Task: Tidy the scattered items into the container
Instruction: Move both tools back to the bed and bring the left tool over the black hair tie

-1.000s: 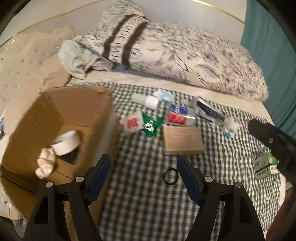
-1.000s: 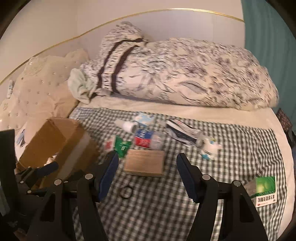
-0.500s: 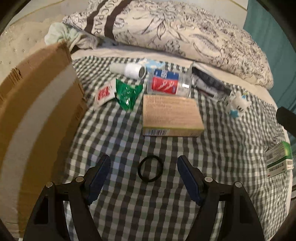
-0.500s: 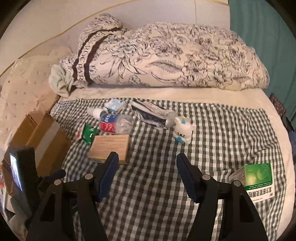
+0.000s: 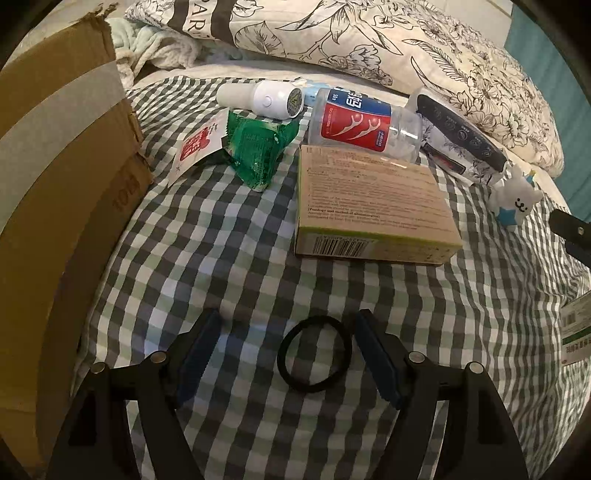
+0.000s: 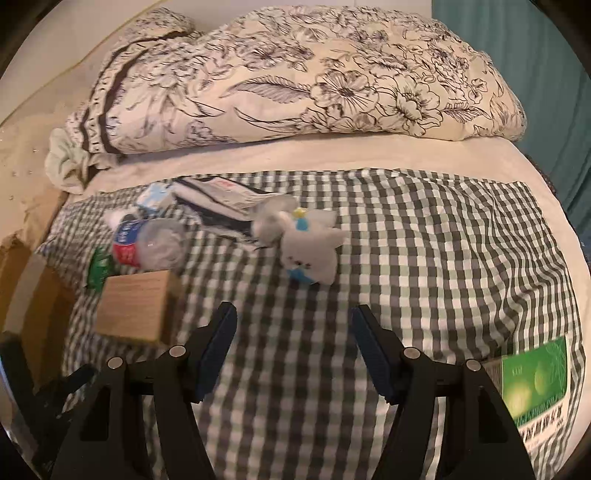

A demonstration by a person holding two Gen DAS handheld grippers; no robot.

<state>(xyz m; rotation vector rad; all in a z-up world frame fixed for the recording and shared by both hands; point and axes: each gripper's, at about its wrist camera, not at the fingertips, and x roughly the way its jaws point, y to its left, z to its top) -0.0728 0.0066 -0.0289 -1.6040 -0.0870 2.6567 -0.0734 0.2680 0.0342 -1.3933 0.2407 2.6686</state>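
Note:
My left gripper point(image 5: 288, 341) is open and low over the checked cloth, with a black hair tie point(image 5: 314, 354) lying flat between its fingers. The cardboard box point(image 5: 55, 177) stands close at the left. Beyond lie a tan carton point(image 5: 373, 206), a floss-pick bottle point(image 5: 362, 122), a green packet point(image 5: 258, 151), a red sachet point(image 5: 195, 147), a white bottle point(image 5: 262, 98) and a white cat toy point(image 5: 513, 201). My right gripper point(image 6: 293, 336) is open and empty, just short of the cat toy point(image 6: 310, 247). The tan carton point(image 6: 136, 306) is to its left.
A green medicine box point(image 6: 535, 387) lies at the cloth's right edge; it also shows in the left wrist view point(image 5: 576, 332). A floral duvet point(image 6: 295, 74) is piled at the back. A black-and-white pouch point(image 5: 458, 140) lies behind the carton. A teal curtain point(image 6: 517, 22) hangs at the right.
My left gripper has moved away from the box opening and down to the cloth, so the hair tie now lies between its fingers. My right gripper has moved right and forward towards the cat toy.

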